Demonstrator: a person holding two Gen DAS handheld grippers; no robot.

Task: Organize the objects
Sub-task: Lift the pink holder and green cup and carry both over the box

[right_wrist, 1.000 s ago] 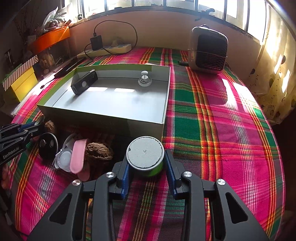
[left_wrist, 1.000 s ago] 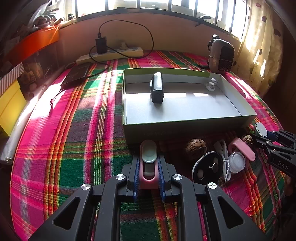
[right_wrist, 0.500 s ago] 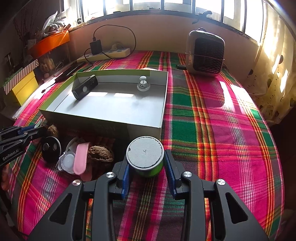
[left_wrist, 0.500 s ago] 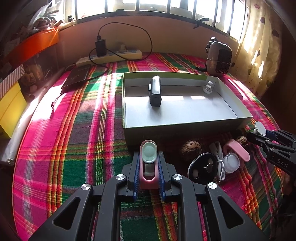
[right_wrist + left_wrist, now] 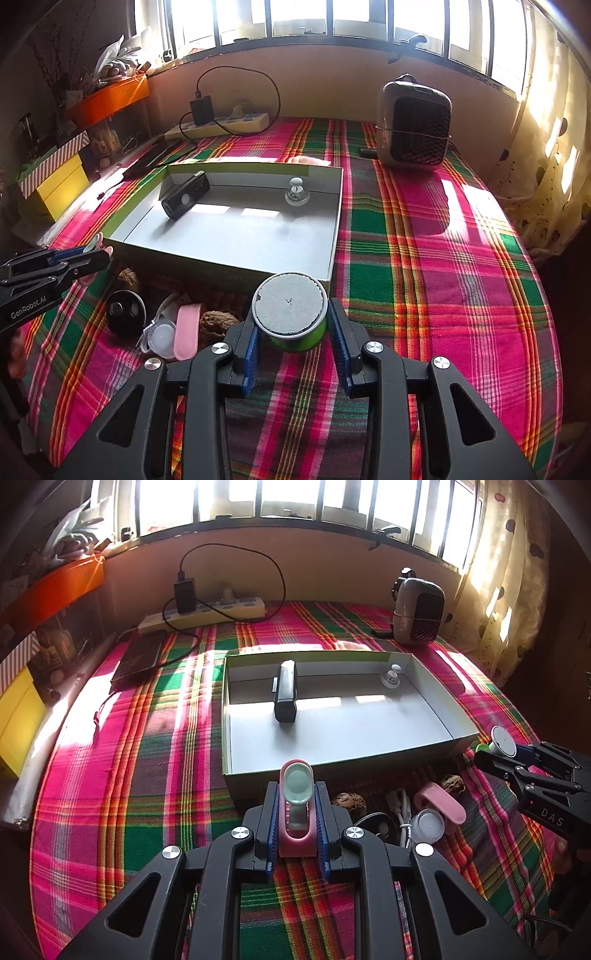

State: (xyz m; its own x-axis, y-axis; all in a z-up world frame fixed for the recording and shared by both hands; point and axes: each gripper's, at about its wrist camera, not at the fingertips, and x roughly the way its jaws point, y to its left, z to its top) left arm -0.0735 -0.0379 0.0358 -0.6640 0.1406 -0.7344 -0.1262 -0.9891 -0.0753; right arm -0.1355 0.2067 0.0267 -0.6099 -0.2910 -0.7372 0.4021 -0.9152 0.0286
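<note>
A: step? where's the load?

B: transport, I'd say; both tongs loaded, neither item in the box yet. left gripper (image 5: 296, 821) narrow, clamped on the pink holder (image 5: 297, 840) with a pale green spoon-shaped piece (image 5: 296, 780) sitting in it; holder sticks out ahead of the tips, just short of the box's near wall. right gripper (image 5: 291, 334) set wider, pads against the sides of the green round tin (image 5: 290, 312), grey lid up; tin sits just short of the box's near right corner.

A: box contents?

B: grey tray box (image 5: 448, 728) ahead of both tongs; black remote-like device (image 5: 285, 690) far left inside, small white knob piece (image 5: 390, 676) far right inside; middle floor bare.

A: next move?

B: my read: carry each forward over the near wall, lower onto bare floor, then open; clear the rim first or the tin catches it.

A: leftovers?

B: between the tongs, in front of the box: walnut (image 5: 215, 322), black disc (image 5: 125, 310), pink case (image 5: 185, 330), clear small jar (image 5: 161, 338); still to sort.

A: any text?

B: "GenRobot.AI" on the left tong body in the right view; "DAS" on the right tong in the left view; nothing else legible.
</note>
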